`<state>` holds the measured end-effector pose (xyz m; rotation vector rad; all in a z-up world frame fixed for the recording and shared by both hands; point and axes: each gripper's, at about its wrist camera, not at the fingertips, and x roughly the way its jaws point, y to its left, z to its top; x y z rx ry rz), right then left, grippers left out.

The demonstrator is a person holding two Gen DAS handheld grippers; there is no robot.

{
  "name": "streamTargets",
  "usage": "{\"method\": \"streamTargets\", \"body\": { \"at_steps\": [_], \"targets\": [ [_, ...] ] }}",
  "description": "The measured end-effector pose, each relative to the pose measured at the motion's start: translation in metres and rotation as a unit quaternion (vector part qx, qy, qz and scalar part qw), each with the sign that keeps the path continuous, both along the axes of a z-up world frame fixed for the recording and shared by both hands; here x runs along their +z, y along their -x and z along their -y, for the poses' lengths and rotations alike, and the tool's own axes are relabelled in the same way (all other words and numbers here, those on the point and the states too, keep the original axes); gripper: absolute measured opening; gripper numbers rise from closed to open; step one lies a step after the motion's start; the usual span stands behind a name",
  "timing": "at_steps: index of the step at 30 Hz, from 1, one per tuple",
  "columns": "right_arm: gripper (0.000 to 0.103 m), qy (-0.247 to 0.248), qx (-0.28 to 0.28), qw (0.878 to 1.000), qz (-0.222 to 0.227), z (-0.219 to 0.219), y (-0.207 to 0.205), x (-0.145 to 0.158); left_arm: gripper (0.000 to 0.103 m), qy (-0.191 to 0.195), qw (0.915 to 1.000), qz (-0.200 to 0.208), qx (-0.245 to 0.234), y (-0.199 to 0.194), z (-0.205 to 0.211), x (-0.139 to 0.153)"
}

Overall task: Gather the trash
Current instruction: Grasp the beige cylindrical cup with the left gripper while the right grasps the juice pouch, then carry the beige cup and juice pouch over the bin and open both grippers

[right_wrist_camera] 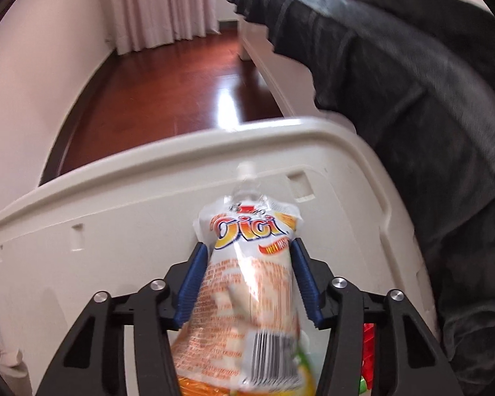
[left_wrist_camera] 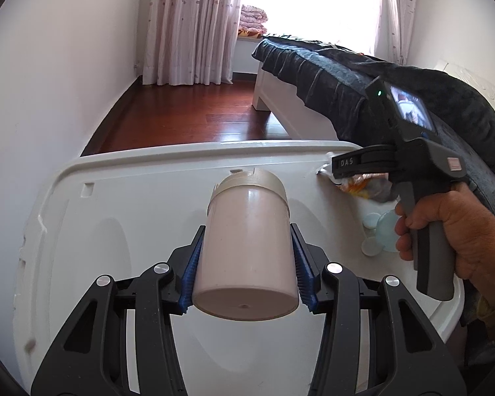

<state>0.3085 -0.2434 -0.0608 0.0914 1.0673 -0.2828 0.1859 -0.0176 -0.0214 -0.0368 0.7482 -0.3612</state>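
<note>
Nearest your right lens, the snack pouch (right_wrist_camera: 247, 283) sat lengthwise between the blue pads (right_wrist_camera: 194, 283) of the right gripper (right_wrist_camera: 246, 283), low in the middle of the frame, its clear spout end pointing up the picture. The jaws stood narrowed around it and seemed to touch its sides, though blur left me unable to tell how firmly they pressed.

In your left view, the left gripper (left_wrist_camera: 247, 267) held the pink cup (left_wrist_camera: 247, 250) clamped at centre frame, mouth pointing away over the white tray (left_wrist_camera: 115, 198). At the right edge, small round caps (left_wrist_camera: 371, 221) lay by your hand (left_wrist_camera: 458, 234).

You were at the pickup step. Next you'd likely need to firm the squeeze, lift the pouch clear, and bring it to the cup's mouth.
</note>
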Motion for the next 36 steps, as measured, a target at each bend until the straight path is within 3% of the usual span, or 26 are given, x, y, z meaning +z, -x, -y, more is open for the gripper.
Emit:
{"method": "streamTargets", "body": {
  "at_steps": [14,23,30,36],
  "targets": [
    [0.048,-0.019,0.079,0.996,0.040,-0.055,0.046,0.048,0.047,0.012,0.9997,0.006,0.020,0.042,-0.018,0.018],
    [0.048,-0.047,0.156,0.983,0.082,-0.083,0.189,0.083,0.047,0.001,0.9992,0.007,0.040,0.135,-0.044,0.029],
    [0.048,-0.067,0.184,0.979,0.057,-0.088,0.305,0.057,0.047,-0.003,0.9991,-0.026,0.034,0.224,-0.051,0.005],
    [0.048,-0.092,0.180,0.979,-0.006,-0.083,0.373,0.005,0.047,-0.030,0.9965,-0.076,0.019,0.268,-0.049,-0.032]
  ]
}}
